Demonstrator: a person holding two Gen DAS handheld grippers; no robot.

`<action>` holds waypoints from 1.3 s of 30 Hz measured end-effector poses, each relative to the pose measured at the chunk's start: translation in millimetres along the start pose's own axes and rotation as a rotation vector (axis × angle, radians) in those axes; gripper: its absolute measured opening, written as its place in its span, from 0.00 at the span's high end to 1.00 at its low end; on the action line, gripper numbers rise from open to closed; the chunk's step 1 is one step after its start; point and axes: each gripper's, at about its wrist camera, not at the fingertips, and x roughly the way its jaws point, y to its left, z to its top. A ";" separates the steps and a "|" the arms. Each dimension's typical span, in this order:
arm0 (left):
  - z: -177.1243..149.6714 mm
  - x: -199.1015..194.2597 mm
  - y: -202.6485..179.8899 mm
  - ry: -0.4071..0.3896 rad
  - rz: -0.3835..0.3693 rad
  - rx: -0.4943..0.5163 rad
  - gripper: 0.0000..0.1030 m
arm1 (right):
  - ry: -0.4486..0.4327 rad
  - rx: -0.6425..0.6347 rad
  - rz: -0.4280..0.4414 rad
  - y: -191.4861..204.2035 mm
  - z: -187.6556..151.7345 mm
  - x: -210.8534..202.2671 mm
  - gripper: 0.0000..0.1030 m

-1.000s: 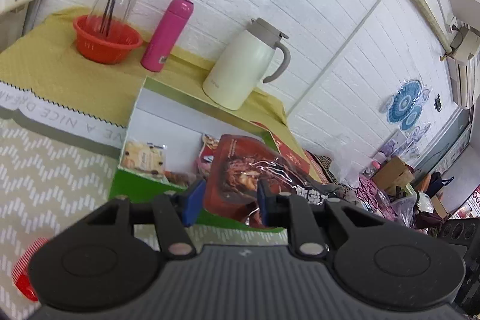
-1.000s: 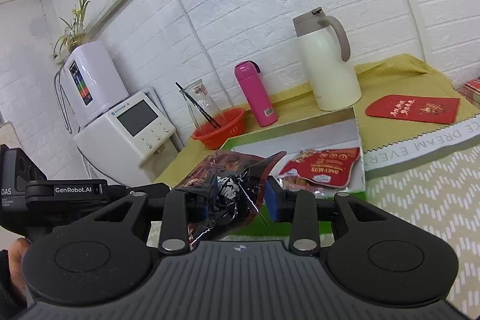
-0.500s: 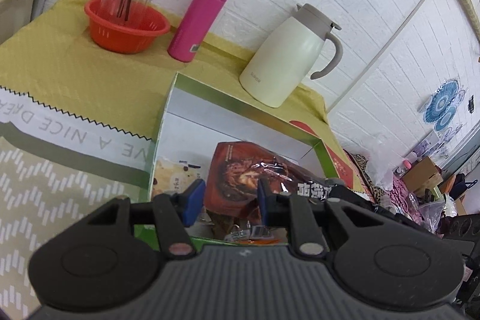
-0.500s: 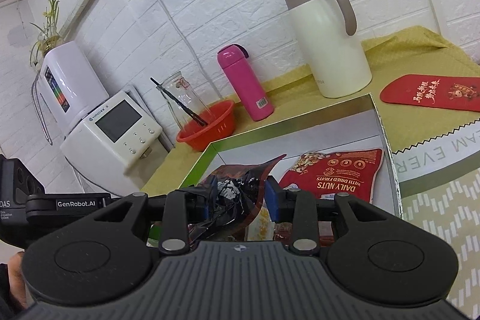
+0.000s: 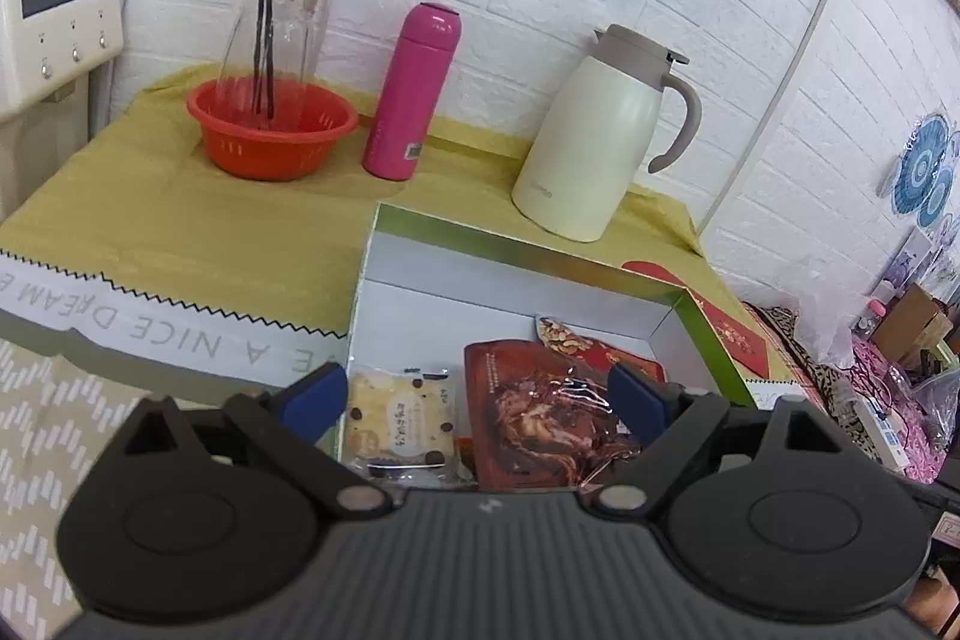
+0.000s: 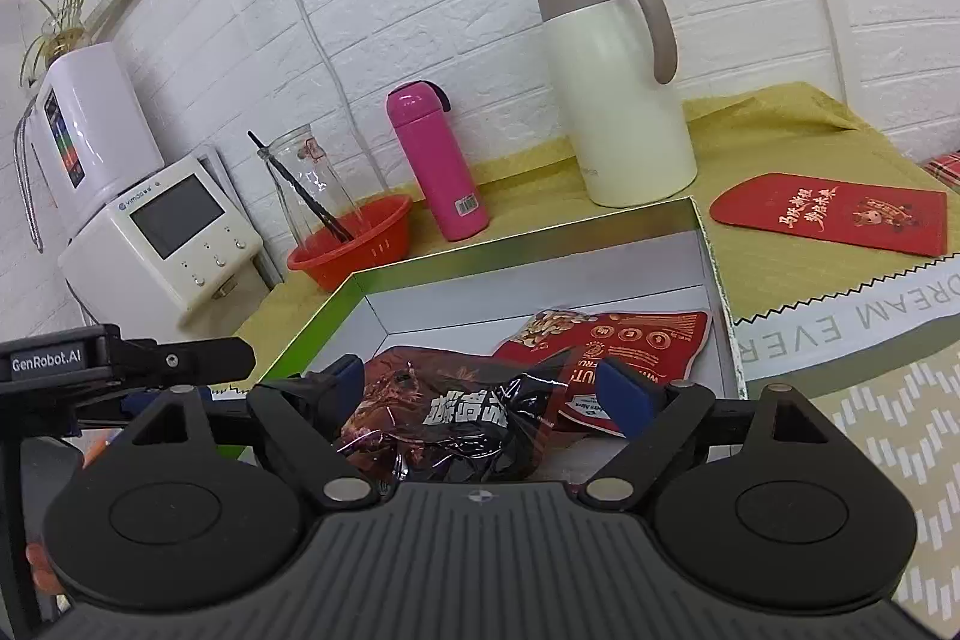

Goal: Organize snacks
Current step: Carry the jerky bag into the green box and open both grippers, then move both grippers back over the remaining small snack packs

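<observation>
White brick wall behind a bench [image 5: 180,220] w/ yellow cloth. Centre frame: green-rimmed box [image 5: 510,247], white inside, holding a dark red snack bag [image 5: 540,418], a cookie pack [image 5: 401,415] at its left and a red nut pouch [image 6: 636,346] toward the back. Upper left: red basket [image 5: 270,133] w/ a glass jar [image 5: 273,16] and black sticks in it. Left gripper [image 5: 477,400] and right gripper [image 6: 480,394] jaws opening wide; snack bag lies between them, pads not pressing.
</observation>
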 end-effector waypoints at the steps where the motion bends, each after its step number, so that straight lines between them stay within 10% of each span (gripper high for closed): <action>1: -0.5 -2.7 -1.4 0.000 0.003 0.003 0.15 | -0.004 0.007 -0.002 -0.1 0.5 -4.1 0.00; 19: -36.9 -106.9 -34.8 -0.024 -0.017 0.073 0.15 | -0.046 -0.105 -0.021 36.3 -8.5 -114.2 0.00; 39: -178.0 -160.7 -33.5 0.111 -0.184 0.067 0.15 | 0.129 -0.362 -0.153 35.8 -127.5 -186.8 0.00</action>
